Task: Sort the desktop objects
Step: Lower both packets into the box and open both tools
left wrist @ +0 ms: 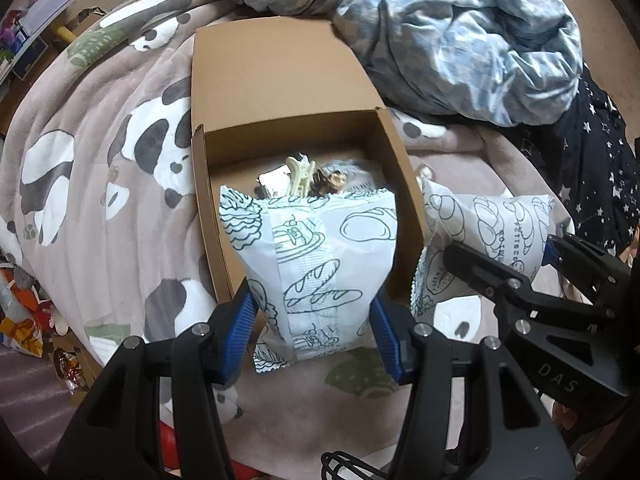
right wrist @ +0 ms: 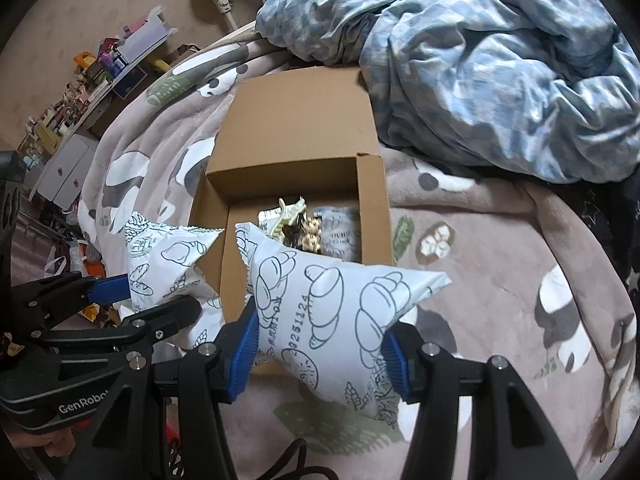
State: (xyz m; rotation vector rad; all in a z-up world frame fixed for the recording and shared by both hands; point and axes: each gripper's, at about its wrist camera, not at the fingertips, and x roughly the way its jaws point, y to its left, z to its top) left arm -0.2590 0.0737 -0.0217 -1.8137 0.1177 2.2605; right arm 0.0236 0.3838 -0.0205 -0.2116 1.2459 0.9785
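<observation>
Both grippers, left (left wrist: pixel 316 316) and right (right wrist: pixel 320 344), clamp bread packets; the box (left wrist: pixel 404 184) lies straight ahead, seemingly nearer the left.

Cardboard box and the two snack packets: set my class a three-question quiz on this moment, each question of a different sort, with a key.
1. True or false: the left gripper is shut on a white packet printed with bread drawings.
2. Multiple choice: the cardboard box rests on A) a wooden desk, B) a panda-print blanket, C) a tiled floor.
3. Fill in: the right gripper holds the second packet near the box's open ____.

Key: 1 true; 2 B; 3 top. The box flap is folded back, and a cream hair clip lies inside among other small items.
</observation>
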